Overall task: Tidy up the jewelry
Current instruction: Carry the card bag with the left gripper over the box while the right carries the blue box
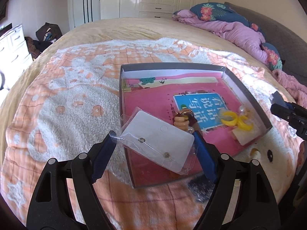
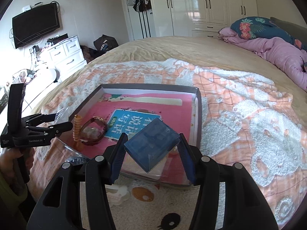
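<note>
On the bed, over an orange-and-white blanket [image 2: 239,103]: one shallow grey tray [image 1: 247,94] with a pink book [image 1: 153,99] lying flat in it.

Left gripper [image 1: 153,143]: fingers pinching a clear packet with a white earring card [image 1: 157,143], held above the tray's near corner.

Right gripper [image 2: 151,145]: fingers clamped on a small blue box [image 2: 151,143], above the tray's near edge.

In the tray: brown-strapped watch [image 2: 94,132], amber beaded piece [image 2: 77,128], yellow rings [image 1: 236,121].
</note>
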